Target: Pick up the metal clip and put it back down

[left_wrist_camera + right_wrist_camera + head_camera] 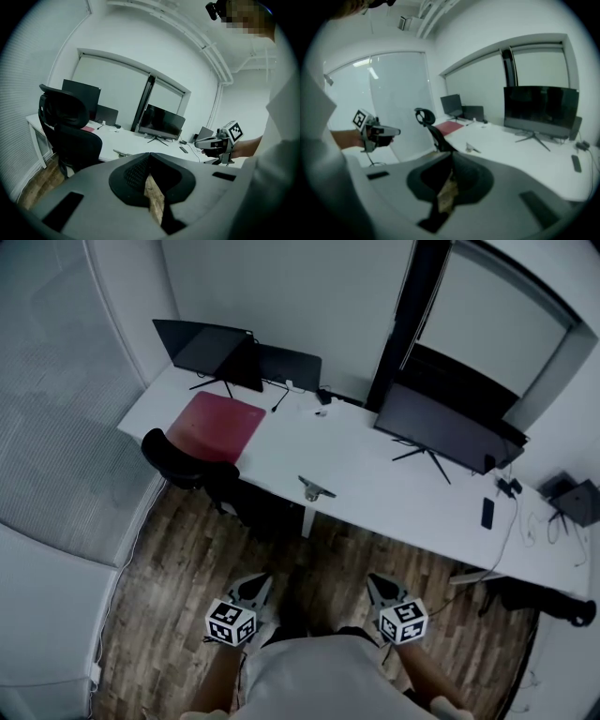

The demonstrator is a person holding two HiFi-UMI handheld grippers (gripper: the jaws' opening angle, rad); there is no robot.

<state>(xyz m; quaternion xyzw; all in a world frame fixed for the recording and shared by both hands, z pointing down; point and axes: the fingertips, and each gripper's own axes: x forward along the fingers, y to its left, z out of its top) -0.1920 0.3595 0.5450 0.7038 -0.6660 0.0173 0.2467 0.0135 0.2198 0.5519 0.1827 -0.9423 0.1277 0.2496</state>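
Note:
The metal clip [314, 488] lies on the white desk [375, 474] close to its front edge; it also shows small in the left gripper view as the clip [121, 153] and in the right gripper view as the clip [472, 149]. Both grippers hang near the person's body over the wooden floor, well short of the desk. My left gripper [256, 587] is shut with nothing in it, its tips meeting in its own view [150, 157]. My right gripper [379, 585] also looks shut and empty [451, 157].
A black office chair [192, 465] stands at the desk's left front. On the desk are a red mat [217, 426], two monitors [445, 427] [206, 351], a laptop [291, 367] and a phone [487, 513]. Cables trail at the right end.

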